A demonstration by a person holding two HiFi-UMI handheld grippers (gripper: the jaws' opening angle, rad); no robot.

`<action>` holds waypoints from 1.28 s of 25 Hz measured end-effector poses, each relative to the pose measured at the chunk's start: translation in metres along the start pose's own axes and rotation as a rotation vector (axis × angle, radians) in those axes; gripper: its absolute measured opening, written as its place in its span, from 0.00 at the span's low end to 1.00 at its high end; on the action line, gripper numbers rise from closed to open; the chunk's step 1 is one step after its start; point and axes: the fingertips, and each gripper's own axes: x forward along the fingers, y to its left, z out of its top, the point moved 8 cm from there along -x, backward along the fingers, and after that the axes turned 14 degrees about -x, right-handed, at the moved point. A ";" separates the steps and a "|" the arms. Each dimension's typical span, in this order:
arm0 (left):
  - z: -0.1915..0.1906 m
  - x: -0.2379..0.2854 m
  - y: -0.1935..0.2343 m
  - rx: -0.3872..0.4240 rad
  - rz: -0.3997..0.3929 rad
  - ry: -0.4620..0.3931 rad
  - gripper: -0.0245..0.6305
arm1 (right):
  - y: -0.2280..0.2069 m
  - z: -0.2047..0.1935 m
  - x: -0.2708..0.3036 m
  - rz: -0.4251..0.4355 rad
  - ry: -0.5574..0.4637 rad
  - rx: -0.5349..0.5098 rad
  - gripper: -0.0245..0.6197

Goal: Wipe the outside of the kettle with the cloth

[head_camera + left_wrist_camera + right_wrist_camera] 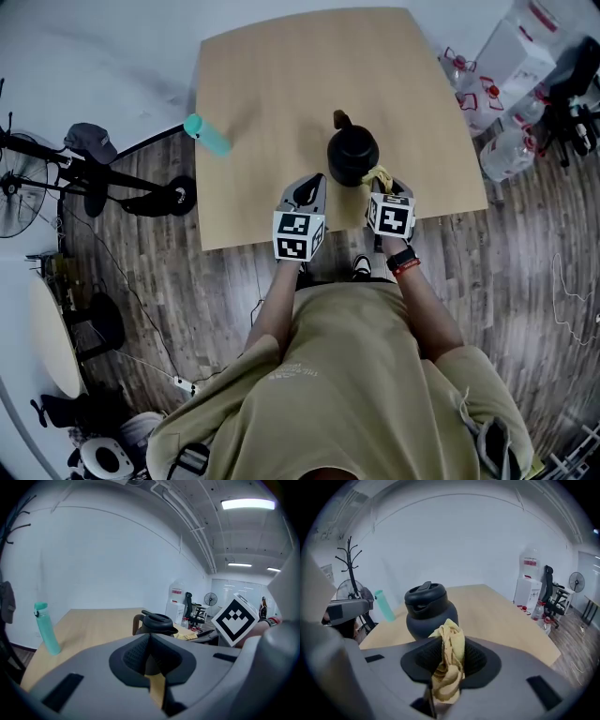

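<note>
A black kettle (352,155) with a brown handle stands on the wooden table (281,84) near its front edge. The right gripper view shows it (430,611) just ahead of the jaws. My right gripper (384,187) is shut on a bunched yellow cloth (448,665), which sits right beside the kettle's near right side (378,175). My left gripper (307,195) hovers at the kettle's left, shut with nothing between its jaws. In the left gripper view the kettle (154,623) is ahead and slightly right.
A teal bottle (206,134) lies at the table's left edge; it appears upright in the left gripper view (46,627). Water jugs (506,155) and boxes crowd the floor to the right. A fan and stand (28,187) are on the left.
</note>
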 end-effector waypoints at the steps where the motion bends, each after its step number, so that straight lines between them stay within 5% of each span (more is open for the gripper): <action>1: -0.001 0.000 -0.002 -0.001 0.005 -0.001 0.07 | -0.003 0.000 0.001 0.002 -0.001 -0.004 0.22; 19: -0.015 -0.003 -0.024 -0.030 0.112 -0.022 0.07 | -0.058 0.019 0.035 0.030 -0.012 -0.203 0.22; 32: -0.015 -0.024 0.000 -0.037 0.132 -0.025 0.07 | -0.059 0.024 0.041 -0.019 -0.020 -0.148 0.22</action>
